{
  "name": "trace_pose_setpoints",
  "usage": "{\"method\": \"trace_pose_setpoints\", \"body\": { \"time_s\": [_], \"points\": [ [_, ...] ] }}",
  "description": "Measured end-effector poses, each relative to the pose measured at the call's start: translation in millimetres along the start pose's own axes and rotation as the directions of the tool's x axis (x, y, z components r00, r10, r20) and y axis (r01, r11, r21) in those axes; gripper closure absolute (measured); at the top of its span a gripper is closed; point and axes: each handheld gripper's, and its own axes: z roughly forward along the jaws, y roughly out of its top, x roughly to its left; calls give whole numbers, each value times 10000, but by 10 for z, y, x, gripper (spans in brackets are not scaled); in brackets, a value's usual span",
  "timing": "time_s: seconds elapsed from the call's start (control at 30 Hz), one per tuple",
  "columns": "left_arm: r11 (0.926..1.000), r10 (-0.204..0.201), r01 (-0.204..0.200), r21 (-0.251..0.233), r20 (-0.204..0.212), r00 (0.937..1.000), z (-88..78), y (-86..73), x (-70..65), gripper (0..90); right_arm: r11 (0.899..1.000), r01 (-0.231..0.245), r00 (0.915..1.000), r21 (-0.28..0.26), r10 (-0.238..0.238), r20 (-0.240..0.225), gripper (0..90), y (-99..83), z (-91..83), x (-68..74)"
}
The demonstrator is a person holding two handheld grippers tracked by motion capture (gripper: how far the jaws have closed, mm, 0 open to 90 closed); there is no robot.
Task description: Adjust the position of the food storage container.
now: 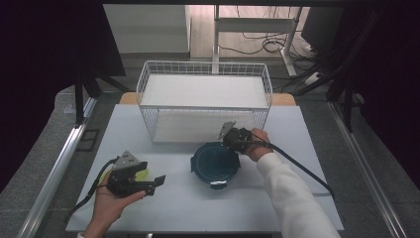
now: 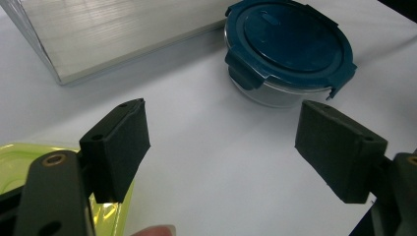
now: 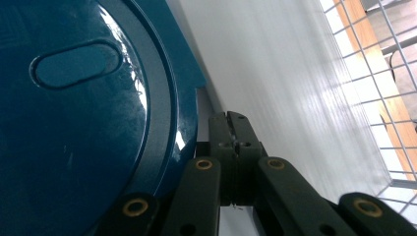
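A round container with a dark blue clip-on lid (image 1: 215,161) (image 2: 290,44) (image 3: 69,123) stands on the white table, in front of the wire basket. My right gripper (image 1: 230,144) (image 3: 230,118) rests at the lid's far right rim. Its jaws are pressed together with nothing visible between them. My left gripper (image 1: 154,184) (image 2: 223,147) is held in a hand at the front left. It points toward the container with its jaws wide open and empty. A yellow-green translucent piece (image 1: 142,174) (image 2: 14,157) lies under the left gripper's body.
A white wire basket (image 1: 205,69) (image 3: 378,73) with a pale liner panel (image 2: 123,29) stands at the back of the white table (image 1: 198,208). Dark curtains and metal rails flank the table. Desk legs and cables lie beyond it.
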Motion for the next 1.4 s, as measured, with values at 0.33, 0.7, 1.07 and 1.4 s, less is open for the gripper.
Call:
{"method": "trace_pose_setpoints", "body": {
  "time_s": [0.33,0.7,1.07,1.4],
  "points": [
    [10000,-53,53,37,95,9999,10,2,-5,203,9995,118,9986,-296,-133,-515,890,25,-85,214],
    [10000,-60,59,66,110,9999,23,3,-3,203,9987,102,9962,-493,-144,-854,890,32,-129,353],
    [9999,-90,91,56,-117,9999,14,1,2,189,9978,-389,9976,-544,357,-593,888,36,-117,342],
    [9996,-218,219,163,-111,9997,-41,8,24,177,9559,-2177,9759,-1972,2162,-291,809,-61,-669,451]
  ]
}}
